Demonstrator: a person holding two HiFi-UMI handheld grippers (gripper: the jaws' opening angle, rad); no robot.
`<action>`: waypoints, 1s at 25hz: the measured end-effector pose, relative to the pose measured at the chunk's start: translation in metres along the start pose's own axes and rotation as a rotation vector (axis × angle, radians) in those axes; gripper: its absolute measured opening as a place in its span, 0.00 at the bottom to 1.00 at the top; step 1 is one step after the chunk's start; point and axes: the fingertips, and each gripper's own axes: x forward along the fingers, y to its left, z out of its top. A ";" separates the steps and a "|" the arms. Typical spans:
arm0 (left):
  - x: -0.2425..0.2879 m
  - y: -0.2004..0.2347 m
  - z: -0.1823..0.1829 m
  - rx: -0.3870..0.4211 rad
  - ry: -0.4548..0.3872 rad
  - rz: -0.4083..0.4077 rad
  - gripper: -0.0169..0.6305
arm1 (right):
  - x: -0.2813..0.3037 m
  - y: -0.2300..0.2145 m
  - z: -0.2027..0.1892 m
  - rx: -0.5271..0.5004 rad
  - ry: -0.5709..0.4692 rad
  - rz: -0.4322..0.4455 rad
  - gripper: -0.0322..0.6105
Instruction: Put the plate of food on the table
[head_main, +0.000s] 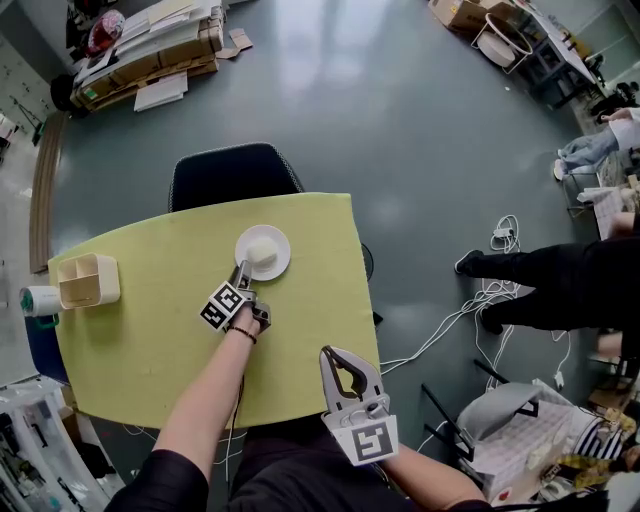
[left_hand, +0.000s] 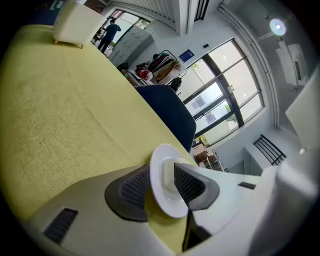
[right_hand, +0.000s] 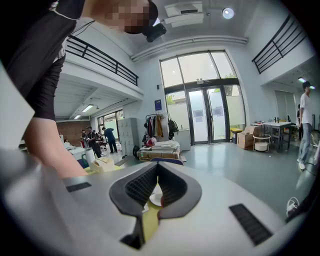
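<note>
Your right tongs (head_main: 329, 352) hang over the table's (head_main: 150, 340) near edge, toward its right corner. Their jaws meet at the tips with nothing between them. Farther in, near the middle of the yellow-green top, your left tongs (head_main: 241, 270) point at the white plate (head_main: 281, 243). Their jaws stand wide, with the plate's near rim in the gap and the pads not pinching it. The plate rests flat on the table, toward the far edge and a little right of centre, and carries a pale lump of food (head_main: 262, 251). A beige compartment box (head_main: 86, 279) sits at the left edge with a white roll (head_main: 37, 300) just beside it. Beyond the far edge, a dark chair (head_main: 235, 175) is drawn up to the table. On the grey floor to the right, white cables (head_main: 490, 295) trail near a person's dark trouser legs (head_main: 560, 280).
</note>
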 end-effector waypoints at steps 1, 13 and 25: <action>-0.001 0.001 0.000 0.008 0.002 0.003 0.26 | -0.001 -0.001 0.000 0.000 0.000 0.000 0.07; -0.071 -0.045 0.012 0.250 -0.009 -0.187 0.17 | -0.011 0.004 0.000 -0.008 0.004 0.015 0.07; -0.236 -0.134 0.015 0.472 -0.031 -0.465 0.04 | -0.021 0.025 0.009 0.069 0.016 0.066 0.07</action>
